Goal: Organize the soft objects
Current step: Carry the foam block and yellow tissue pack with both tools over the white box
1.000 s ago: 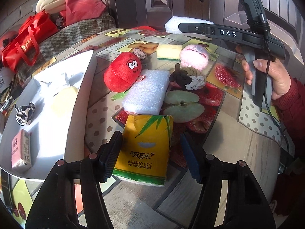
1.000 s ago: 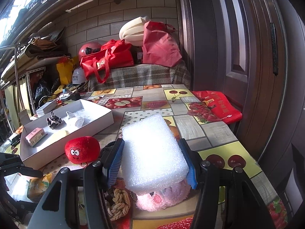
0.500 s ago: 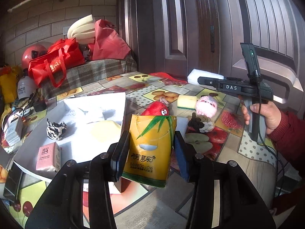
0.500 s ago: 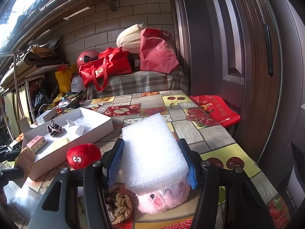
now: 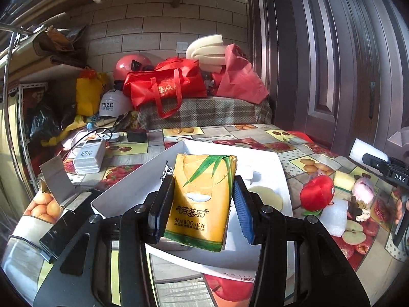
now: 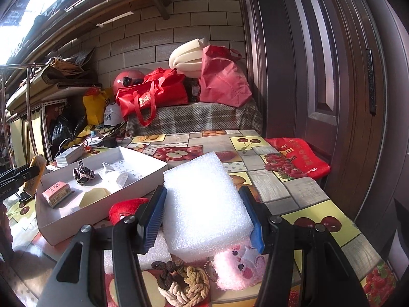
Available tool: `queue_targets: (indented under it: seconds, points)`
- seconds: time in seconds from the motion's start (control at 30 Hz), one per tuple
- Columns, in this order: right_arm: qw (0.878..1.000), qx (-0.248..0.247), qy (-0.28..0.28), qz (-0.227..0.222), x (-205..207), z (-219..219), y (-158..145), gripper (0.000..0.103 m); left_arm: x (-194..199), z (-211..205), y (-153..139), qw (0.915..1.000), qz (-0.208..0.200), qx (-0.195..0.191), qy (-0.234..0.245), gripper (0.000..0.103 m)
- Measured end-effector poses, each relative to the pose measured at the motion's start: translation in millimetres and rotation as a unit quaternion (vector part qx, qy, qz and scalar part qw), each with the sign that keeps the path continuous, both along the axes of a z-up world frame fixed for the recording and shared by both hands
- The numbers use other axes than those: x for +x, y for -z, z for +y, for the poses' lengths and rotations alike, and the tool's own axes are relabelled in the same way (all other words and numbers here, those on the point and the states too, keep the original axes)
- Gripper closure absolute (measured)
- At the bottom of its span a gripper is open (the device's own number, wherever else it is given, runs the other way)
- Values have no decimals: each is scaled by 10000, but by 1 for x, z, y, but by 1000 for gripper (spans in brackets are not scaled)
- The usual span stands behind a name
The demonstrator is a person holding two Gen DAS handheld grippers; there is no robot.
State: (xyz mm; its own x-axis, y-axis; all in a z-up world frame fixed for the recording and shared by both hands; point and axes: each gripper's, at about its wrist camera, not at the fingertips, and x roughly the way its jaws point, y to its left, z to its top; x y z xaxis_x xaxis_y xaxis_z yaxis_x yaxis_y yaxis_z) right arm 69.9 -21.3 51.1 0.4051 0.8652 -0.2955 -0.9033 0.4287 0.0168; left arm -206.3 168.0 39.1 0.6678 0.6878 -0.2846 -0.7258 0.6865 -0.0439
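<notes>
Two tools gripping, left tool (image 5: pixel 202 204) tissue pack (image 5: pixel 202 202), right tool (image 6: pixel 204 217) foam block (image 6: pixel 204 204), fruit-print table (image 6: pixel 301 186), brick wall (image 6: pixel 179 35)

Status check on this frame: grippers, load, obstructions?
Left gripper shut on tissue pack, above white box. Right gripper shut on foam block. Nothing in the way.

Wall: pale brick-pattern tile wall (image 6: pixel 153 38) | Door: dark brown panelled door (image 6: pixel 319 76) at right | Furniture: table under fruit-print cloth (image 6: pixel 301 186); plaid-covered bench (image 5: pixel 204 112) behind | Light: strong daylight upper left, sun on tabletop
</notes>
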Motion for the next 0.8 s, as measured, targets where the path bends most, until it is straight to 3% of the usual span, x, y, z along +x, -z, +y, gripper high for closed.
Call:
queue_targets:
  seconds: [0.47, 0.8]
  points:
    - [9950, -345, -819, -462, -67, 55, 7, 45, 7, 24, -1, 9993, -19, 130, -339, 57]
    - [9903, -457, -1250, -402, -100, 102, 10, 45, 19, 55, -2, 9985, 27, 74, -546, 57]
